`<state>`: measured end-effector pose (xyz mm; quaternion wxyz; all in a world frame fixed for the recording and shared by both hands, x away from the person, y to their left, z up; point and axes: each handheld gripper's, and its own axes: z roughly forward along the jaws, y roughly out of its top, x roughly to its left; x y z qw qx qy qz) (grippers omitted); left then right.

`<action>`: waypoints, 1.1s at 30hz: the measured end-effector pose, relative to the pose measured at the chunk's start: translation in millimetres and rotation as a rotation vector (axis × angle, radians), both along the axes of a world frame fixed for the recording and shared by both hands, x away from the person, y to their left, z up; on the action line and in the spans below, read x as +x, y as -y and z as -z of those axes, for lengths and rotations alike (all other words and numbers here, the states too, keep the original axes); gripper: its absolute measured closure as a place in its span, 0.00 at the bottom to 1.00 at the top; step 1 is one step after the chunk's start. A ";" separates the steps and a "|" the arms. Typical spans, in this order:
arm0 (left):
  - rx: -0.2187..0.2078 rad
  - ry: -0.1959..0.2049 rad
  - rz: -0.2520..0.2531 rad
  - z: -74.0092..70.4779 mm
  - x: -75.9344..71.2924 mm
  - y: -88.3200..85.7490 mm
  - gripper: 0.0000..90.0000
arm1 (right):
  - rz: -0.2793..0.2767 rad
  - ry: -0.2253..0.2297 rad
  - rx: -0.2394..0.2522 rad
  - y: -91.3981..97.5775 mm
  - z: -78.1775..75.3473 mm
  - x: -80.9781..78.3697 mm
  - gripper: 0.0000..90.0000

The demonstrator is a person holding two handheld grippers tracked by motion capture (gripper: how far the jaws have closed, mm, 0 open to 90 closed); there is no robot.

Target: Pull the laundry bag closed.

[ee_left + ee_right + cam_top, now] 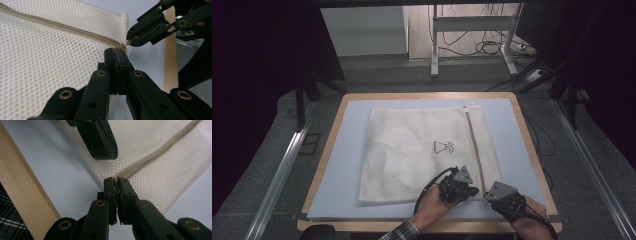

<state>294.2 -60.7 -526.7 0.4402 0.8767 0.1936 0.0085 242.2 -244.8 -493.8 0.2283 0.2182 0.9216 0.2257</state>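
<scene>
A white mesh laundry bag [412, 150] lies flat on the light blue mat [347, 165]. A beige zipper [474, 145] runs down its right side to the near edge. At that near end, my right gripper [487, 196] is shut on the zipper pull [124, 45]. In the right gripper view the gripper [116, 180] pinches the end of the zipper [150, 157]. My left gripper [474, 191] sits just left of it, shut on the mesh [50, 62] beside the zipper's end [115, 51]. The two grippers' tips are almost touching.
The mat covers a wooden table whose rim [324, 165] shows all round; its near edge [25, 195] is close behind my grippers. A small black print [444, 146] marks the bag's middle. Beyond the table stand desk legs [434, 45] and floor cables [492, 47].
</scene>
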 end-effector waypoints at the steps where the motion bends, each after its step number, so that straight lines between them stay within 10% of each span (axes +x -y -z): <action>1: 0.000 0.002 0.000 1.0 0.6 1.4 1.00 | 0.000 -0.001 0.000 0.0 0.1 0.1 0.95; 14: 0.009 -0.043 0.000 11.3 3.4 7.2 1.00 | -0.006 -0.007 -0.008 -1.0 2.4 1.0 0.94; 23: 0.054 0.046 0.002 10.3 -4.6 10.0 1.00 | -0.013 0.005 -0.028 -1.9 4.3 6.3 0.94; 33: 0.035 0.029 -0.006 11.1 -4.4 10.4 1.00 | -0.004 0.032 -0.062 -3.3 5.5 16.8 0.96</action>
